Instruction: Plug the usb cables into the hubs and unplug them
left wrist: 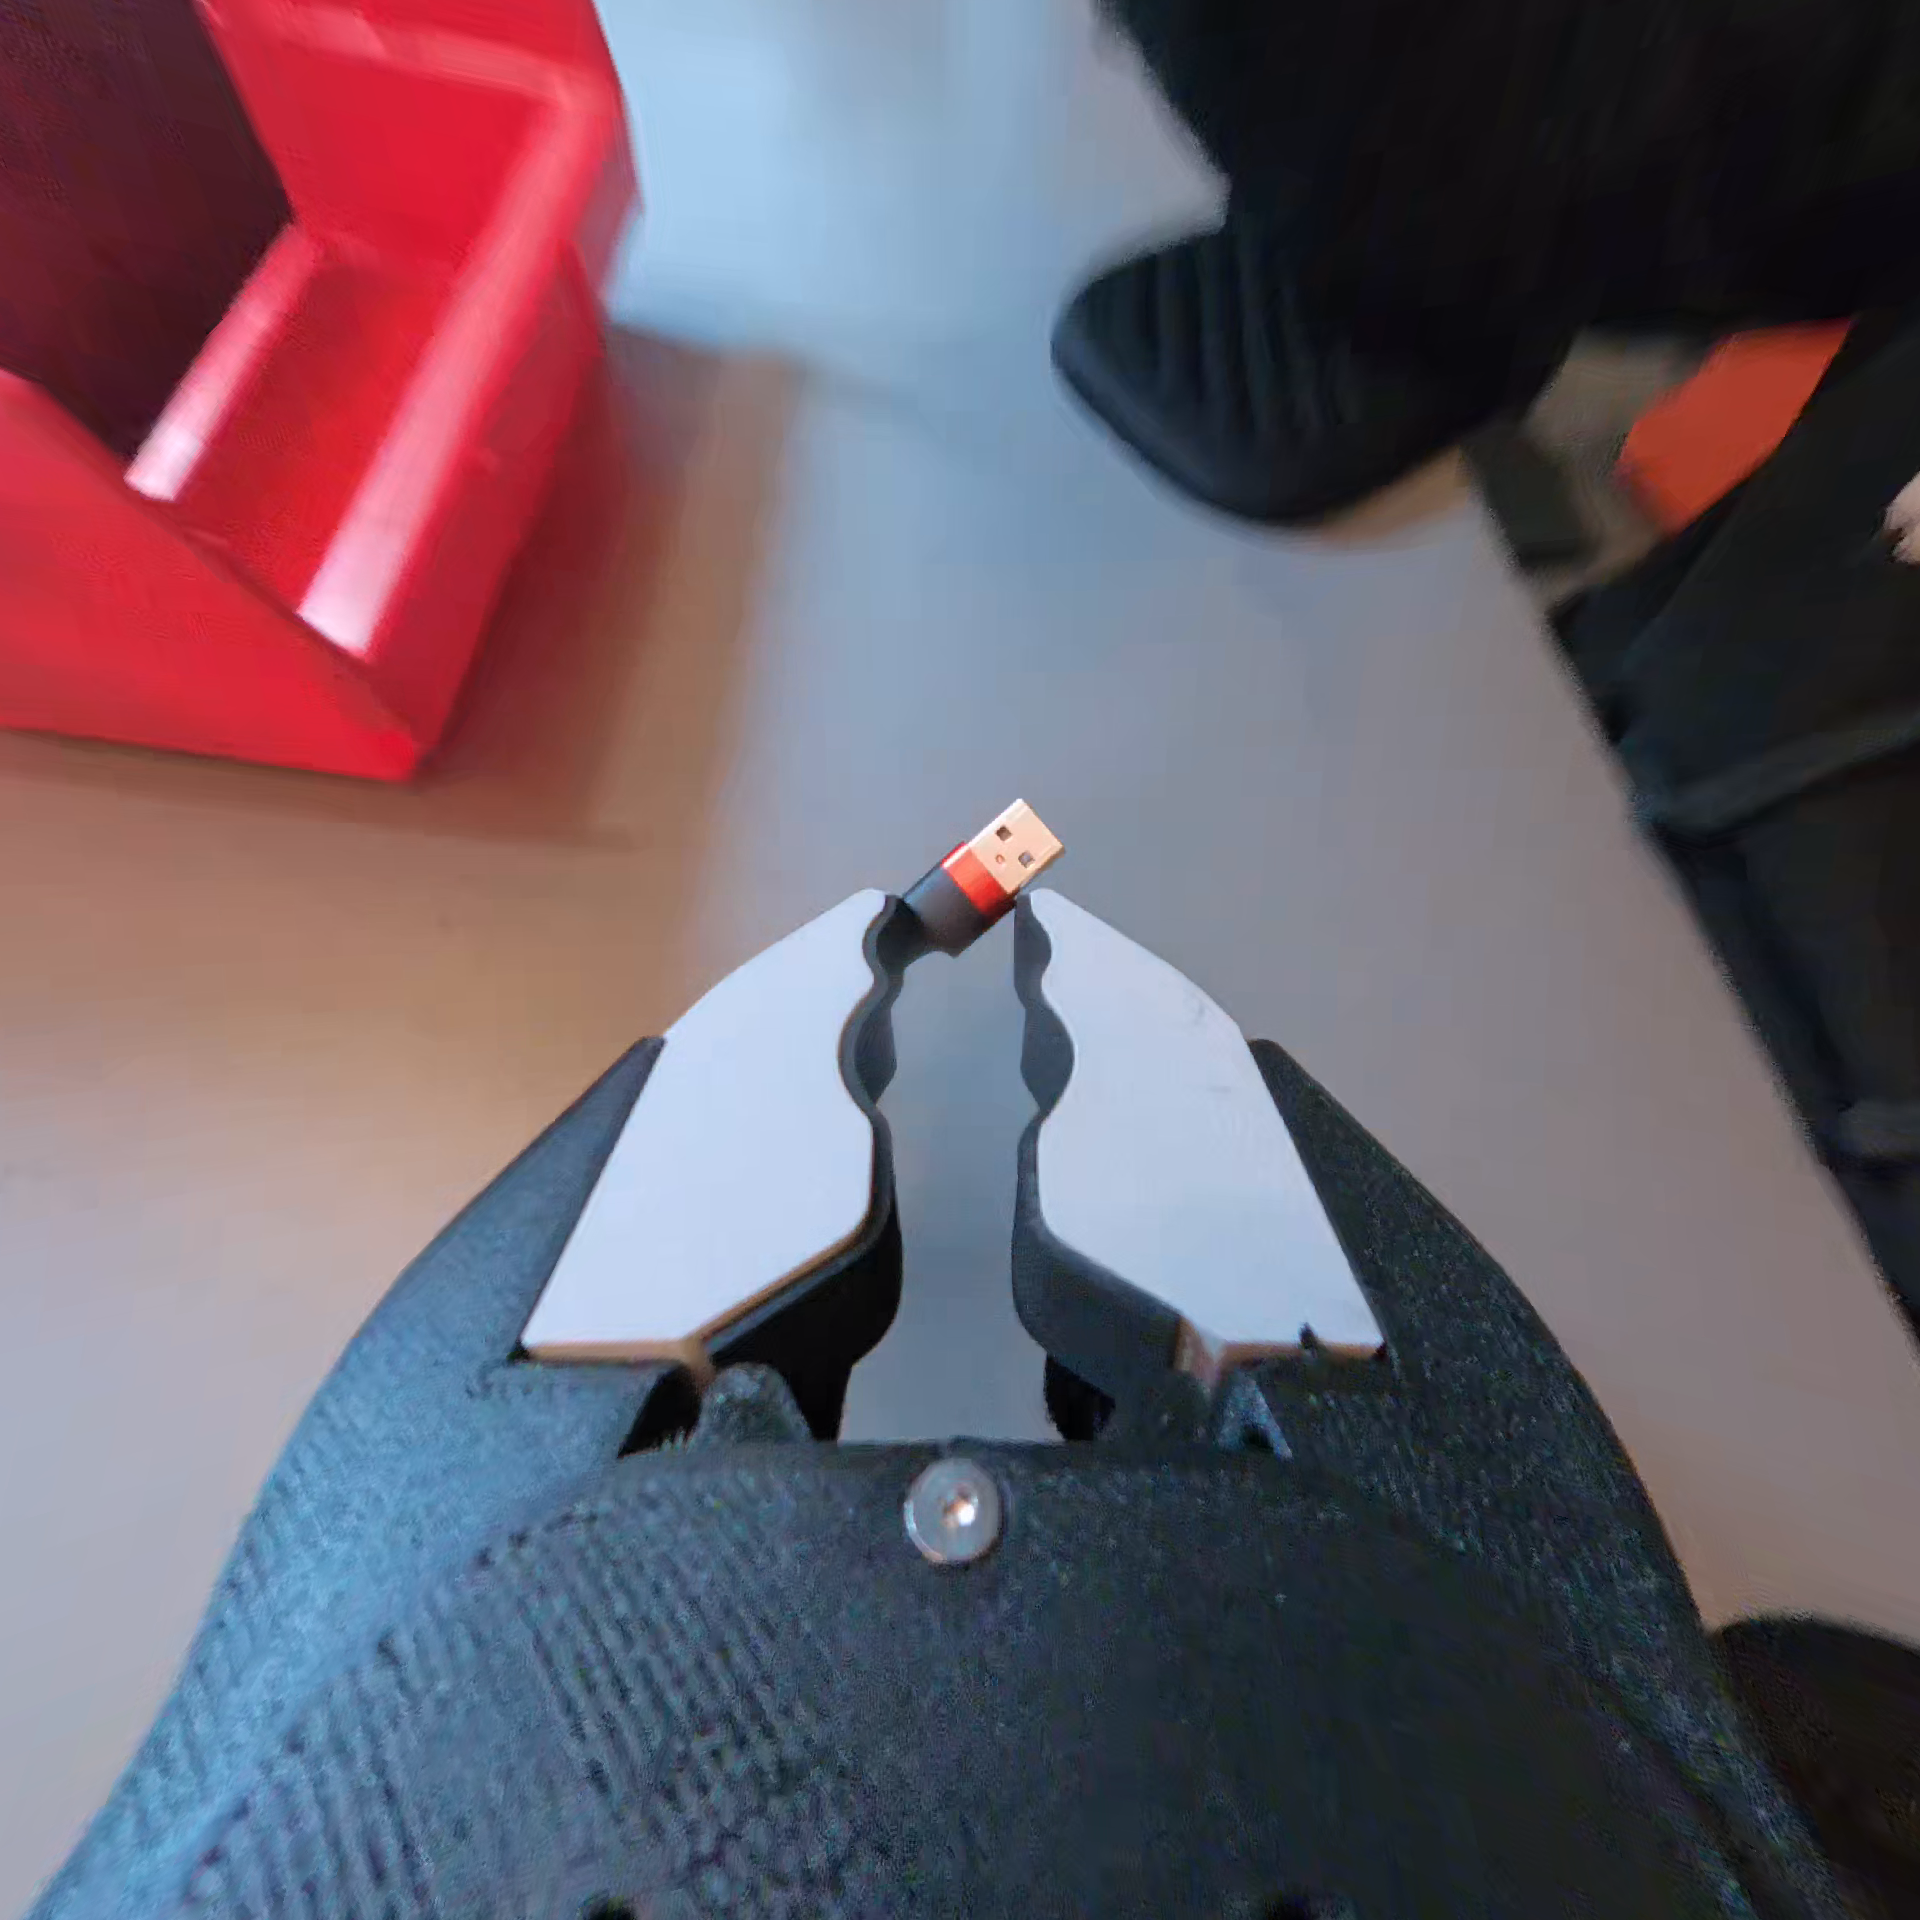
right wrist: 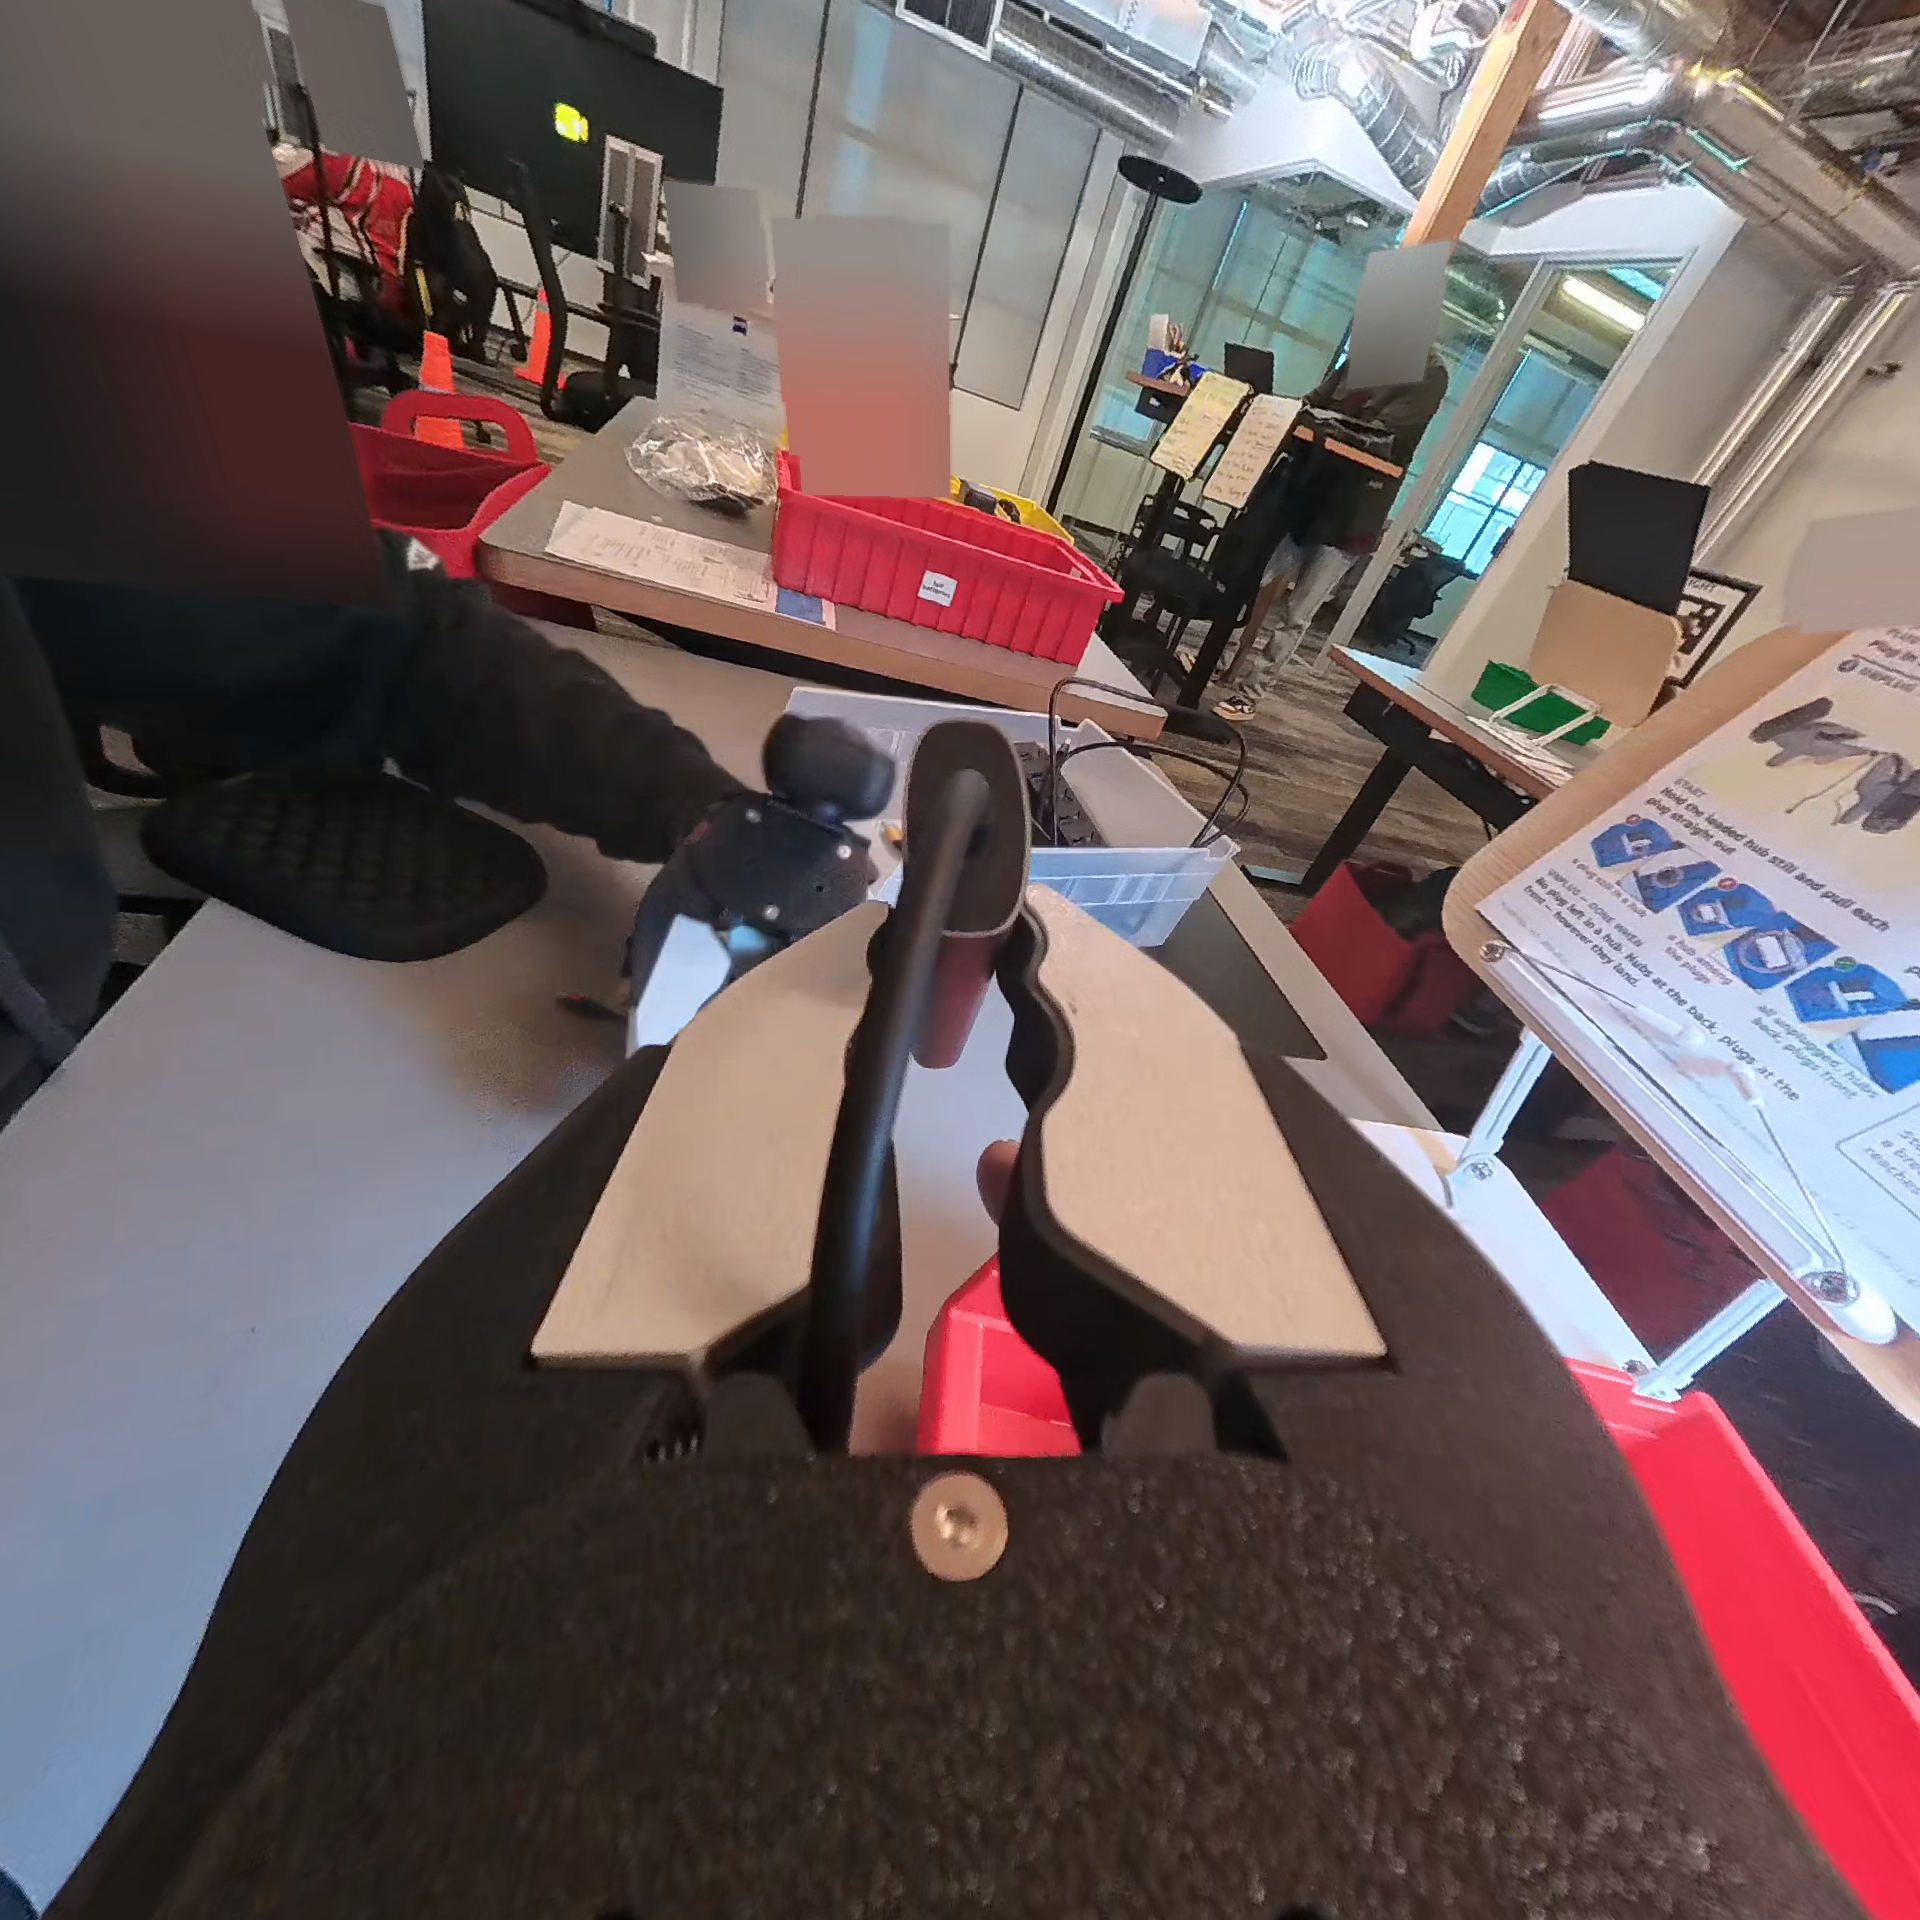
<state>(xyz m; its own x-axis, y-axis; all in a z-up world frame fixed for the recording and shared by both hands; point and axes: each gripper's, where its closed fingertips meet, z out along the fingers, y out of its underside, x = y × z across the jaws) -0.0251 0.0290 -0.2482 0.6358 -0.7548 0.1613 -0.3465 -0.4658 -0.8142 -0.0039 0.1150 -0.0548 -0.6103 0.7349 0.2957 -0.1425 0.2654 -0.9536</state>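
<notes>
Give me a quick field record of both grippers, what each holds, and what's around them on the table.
left gripper: shut on USB plug, metal tip pointing up and right, clear of the table
right gripper: shut on hub, held upright, its black cable running back between the fingers
plug and hub: apart, not mated
table: grey top
red bin: upper left in left wrist view, contents not visible
white bin: behind the hub, holding black cables
</notes>
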